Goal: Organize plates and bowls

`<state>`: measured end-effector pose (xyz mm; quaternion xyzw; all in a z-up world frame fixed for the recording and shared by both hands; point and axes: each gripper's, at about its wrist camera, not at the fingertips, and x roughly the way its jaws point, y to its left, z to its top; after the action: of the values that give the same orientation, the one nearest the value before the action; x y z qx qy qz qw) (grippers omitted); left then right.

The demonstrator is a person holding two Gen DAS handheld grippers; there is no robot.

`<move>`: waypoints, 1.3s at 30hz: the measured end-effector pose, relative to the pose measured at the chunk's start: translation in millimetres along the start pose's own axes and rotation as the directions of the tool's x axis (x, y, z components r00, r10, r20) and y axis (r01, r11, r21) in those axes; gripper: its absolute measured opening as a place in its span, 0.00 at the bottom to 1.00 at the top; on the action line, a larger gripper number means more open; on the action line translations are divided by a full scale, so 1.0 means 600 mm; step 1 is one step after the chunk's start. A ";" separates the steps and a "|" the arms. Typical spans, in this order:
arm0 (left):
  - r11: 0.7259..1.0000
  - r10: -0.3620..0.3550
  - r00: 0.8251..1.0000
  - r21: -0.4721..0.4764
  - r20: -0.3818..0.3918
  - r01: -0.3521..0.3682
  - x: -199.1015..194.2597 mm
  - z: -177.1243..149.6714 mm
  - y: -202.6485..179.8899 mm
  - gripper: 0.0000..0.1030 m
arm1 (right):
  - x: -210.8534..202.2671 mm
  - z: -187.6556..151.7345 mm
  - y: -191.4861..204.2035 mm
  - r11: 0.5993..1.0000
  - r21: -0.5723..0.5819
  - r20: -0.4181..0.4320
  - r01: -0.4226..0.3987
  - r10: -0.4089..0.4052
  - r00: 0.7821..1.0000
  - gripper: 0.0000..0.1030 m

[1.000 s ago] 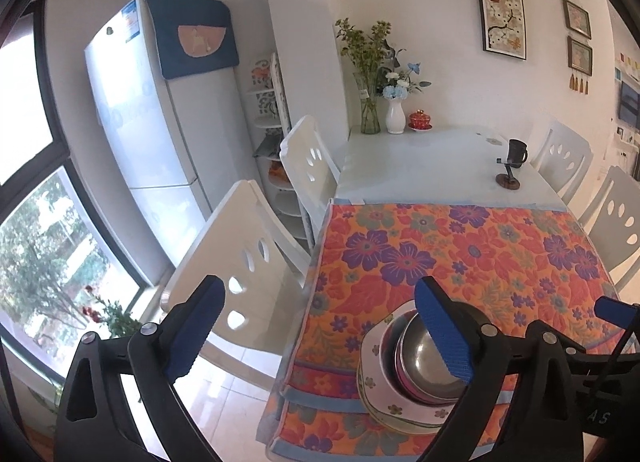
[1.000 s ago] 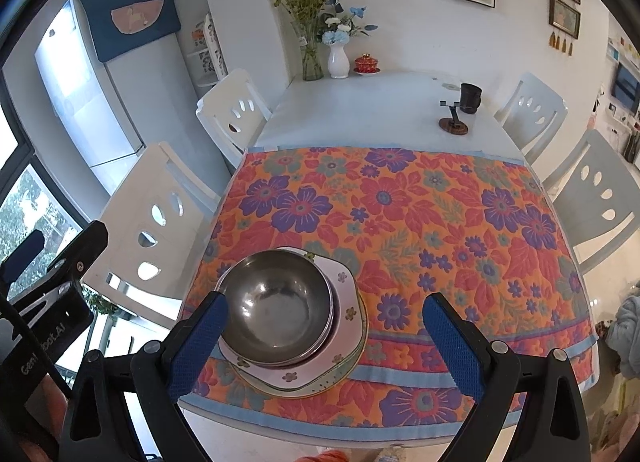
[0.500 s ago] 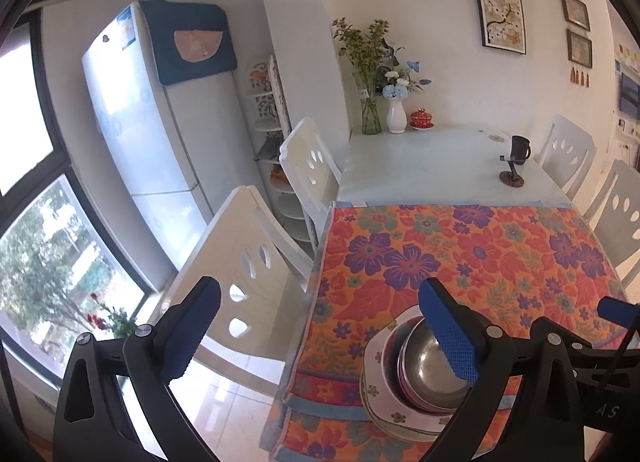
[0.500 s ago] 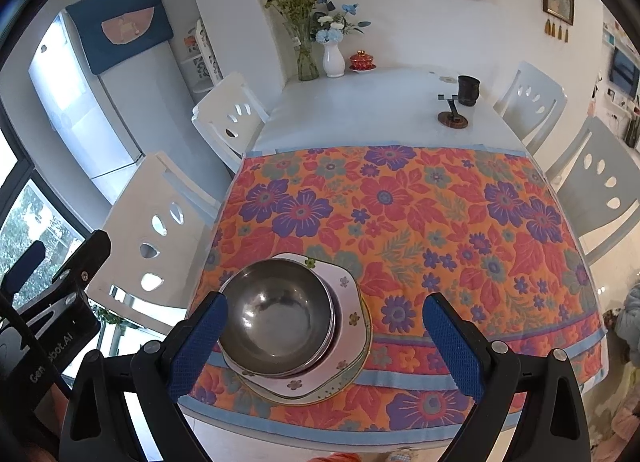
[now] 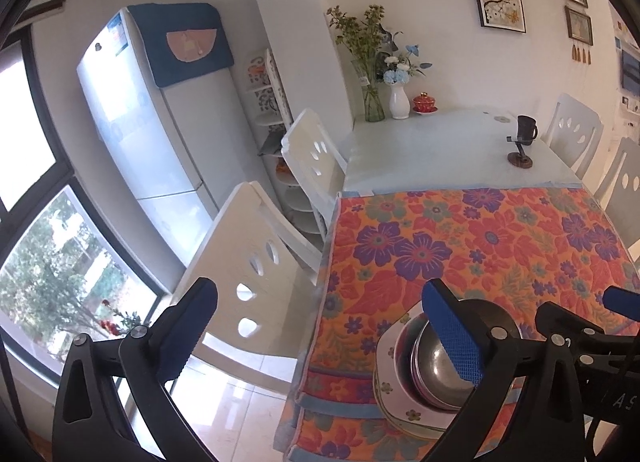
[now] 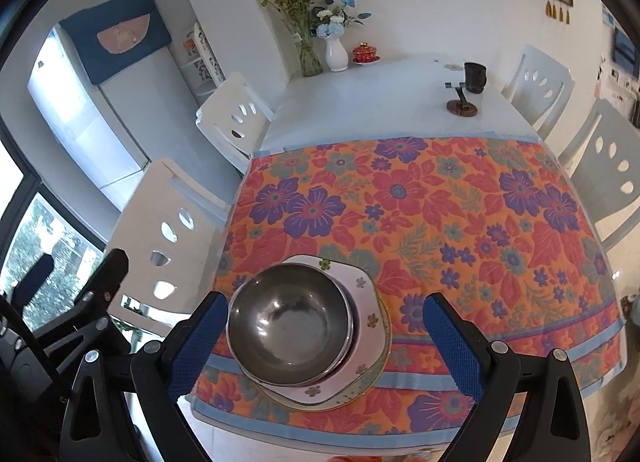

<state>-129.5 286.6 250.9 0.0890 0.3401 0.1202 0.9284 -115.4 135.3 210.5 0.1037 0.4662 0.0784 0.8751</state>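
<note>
A steel bowl (image 6: pixel 290 320) sits nested on other bowls atop a stack of floral white plates (image 6: pixel 370 326) at the near left corner of the floral cloth. In the left wrist view the same bowl (image 5: pixel 434 362) and plates (image 5: pixel 390 370) lie behind my right finger. My left gripper (image 5: pixel 320 332) is open and empty, held left of the stack, over the table edge. My right gripper (image 6: pixel 324 346) is open and empty above and in front of the stack. The left gripper body (image 6: pixel 60 334) shows at the left of the right wrist view.
The floral cloth (image 6: pixel 420 214) covers the near half of the white table (image 6: pixel 380 102). At the far end stand two vases of flowers (image 6: pixel 316 34), a red lidded dish (image 6: pixel 364 52), a dark mug (image 6: pixel 475 78) and a small stand (image 6: pixel 461 104). White chairs (image 5: pixel 256 262) line both sides; a fridge (image 5: pixel 160 122) is at left.
Both grippers have drawn back and up a little from the table; the stack looks slightly farther away. Both stay open. The bowl and plates have not moved.
</note>
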 end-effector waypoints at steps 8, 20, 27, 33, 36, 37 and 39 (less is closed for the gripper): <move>0.999 -0.052 0.999 -0.001 -0.004 0.052 0.011 0.006 -0.004 0.99 | 0.008 0.005 -0.005 0.999 0.019 -0.020 0.028 -0.027 0.999 0.94; 0.996 -0.079 0.997 0.028 0.004 0.079 0.021 0.014 -0.013 0.99 | 0.013 0.006 -0.011 0.997 0.041 -0.021 0.060 -0.059 0.998 0.94; 0.995 -0.083 0.996 0.057 0.009 0.083 0.021 0.017 -0.025 0.99 | 0.014 0.003 -0.019 0.995 0.065 -0.021 0.073 -0.071 0.997 0.94; 0.993 -0.098 0.995 0.061 0.023 0.096 0.022 0.030 -0.021 0.99 | 0.012 0.006 -0.023 0.993 0.086 -0.015 0.080 -0.079 0.997 0.94; 0.991 -0.124 0.992 0.050 0.023 0.123 0.027 0.037 -0.015 0.99 | 0.009 0.005 -0.020 0.993 0.074 -0.009 0.090 -0.089 0.996 0.94; 0.990 -0.134 0.991 0.049 0.022 0.132 0.029 0.039 -0.015 0.99 | 0.008 0.005 -0.018 0.993 0.071 -0.006 0.095 -0.095 0.995 0.94; 0.988 -0.147 0.989 0.052 0.024 0.145 0.032 0.045 -0.017 0.99 | 0.004 0.000 -0.017 0.992 0.068 -0.003 0.106 -0.106 0.994 0.94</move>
<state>-96.1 280.1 256.9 0.0887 0.3359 0.0421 0.9368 -113.6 126.0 206.4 0.1086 0.4731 0.0159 0.8741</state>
